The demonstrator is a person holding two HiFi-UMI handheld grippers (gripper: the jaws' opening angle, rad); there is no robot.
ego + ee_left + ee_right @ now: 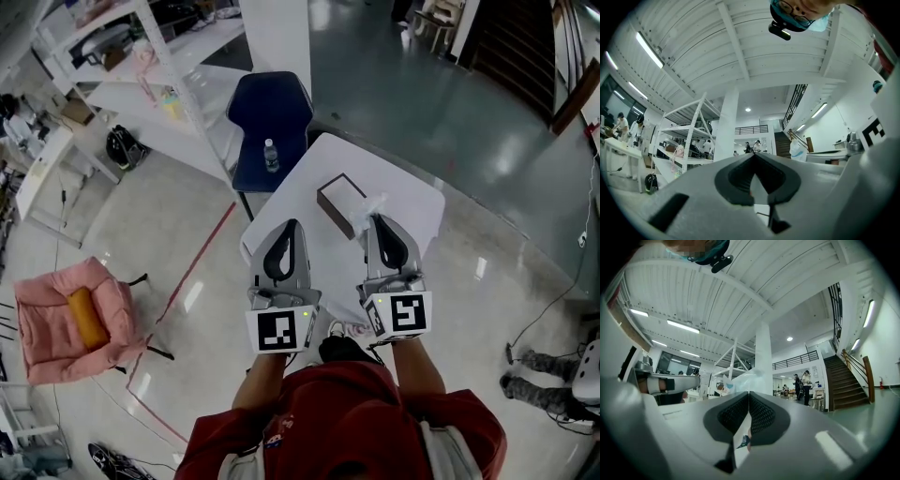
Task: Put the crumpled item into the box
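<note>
Two smooth grey-shelled grippers are hovering side by side near the box (339,199). The right gripper (749,394) is pinching the crumpled item (748,378), a thin, translucent, wrinkled film. The film is poking up past the dark, mesh-textured pads (764,416), just beside the box's near end. The left gripper (754,154) is keeping its jaws pressed together on nothing, left of the box. The box, oblong with brown sides and a pale top, is lying on the white table (309,178). Only the head view is showing box and table; only the gripper views are showing the pads meeting. Beyond the box, a clear bottle (270,155) is standing on a dark blue chair (272,108).
</note>
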